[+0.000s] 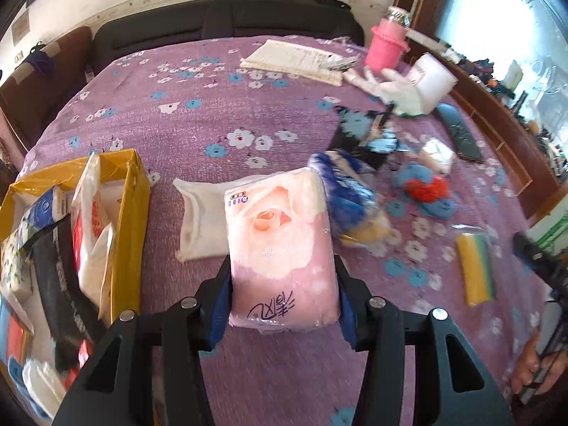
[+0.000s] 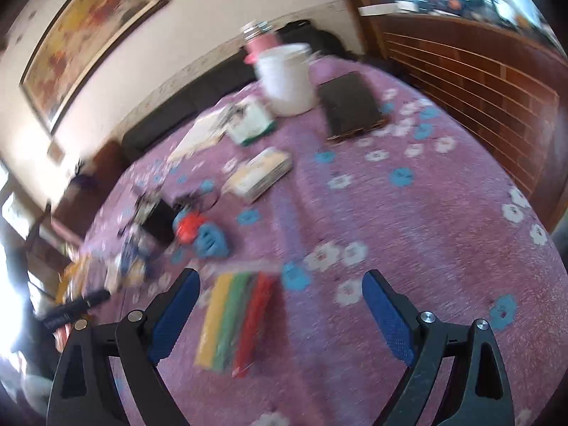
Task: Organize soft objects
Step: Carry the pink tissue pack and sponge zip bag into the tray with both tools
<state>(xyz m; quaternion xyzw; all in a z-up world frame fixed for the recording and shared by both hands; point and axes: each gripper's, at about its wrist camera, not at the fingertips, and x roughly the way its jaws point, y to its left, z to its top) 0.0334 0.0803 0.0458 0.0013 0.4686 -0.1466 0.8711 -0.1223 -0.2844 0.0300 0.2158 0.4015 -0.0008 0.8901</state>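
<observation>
My left gripper is shut on a pink tissue pack with a rose print and holds it above the purple flowered bedspread. A yellow cardboard box with several soft packs in it stands to the left. A white cloth lies behind the pack, and a blue and yellow packet lies to its right. My right gripper is open and empty. A pack of yellow, green and red sponges lies between its fingers, nearer the left one; it also shows in the left wrist view.
A blue and red toy and a black item lie further out. A white bucket, a pink bottle, a dark notebook, a small box and papers are at the far side. A wooden footboard runs along the right.
</observation>
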